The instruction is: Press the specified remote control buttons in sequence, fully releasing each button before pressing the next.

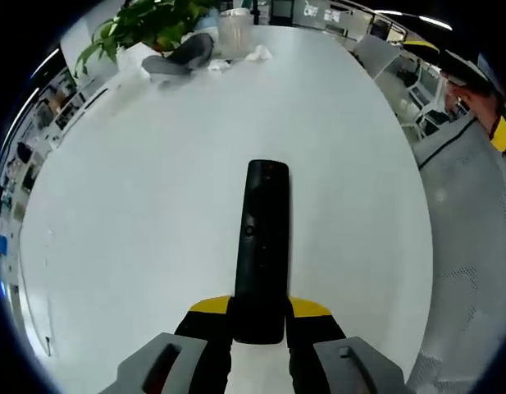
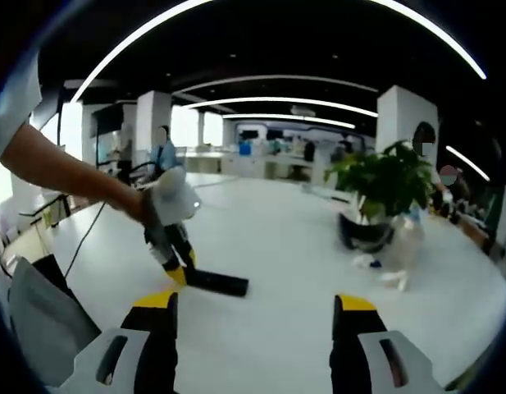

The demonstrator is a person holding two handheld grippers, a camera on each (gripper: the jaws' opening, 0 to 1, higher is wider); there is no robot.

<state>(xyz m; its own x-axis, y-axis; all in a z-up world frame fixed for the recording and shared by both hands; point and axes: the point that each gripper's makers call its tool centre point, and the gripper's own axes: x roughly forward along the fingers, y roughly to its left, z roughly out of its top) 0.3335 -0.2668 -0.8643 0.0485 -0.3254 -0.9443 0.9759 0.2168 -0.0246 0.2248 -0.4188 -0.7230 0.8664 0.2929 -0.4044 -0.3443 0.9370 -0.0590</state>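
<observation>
The left gripper [image 1: 258, 328] clamps the near end of the remote [image 1: 261, 250] flat on the white table [image 1: 113, 205], while the right gripper [image 2: 253, 316], jaws apart and well back, probably needs to approach toward its 11 o'clock before any press

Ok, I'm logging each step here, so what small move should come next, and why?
Probably bring the right claw down toward the remote control. The left claw already clamps the remote's near end on the white table, while the right claw hangs open, apart from it, with no button touched yet.
</observation>
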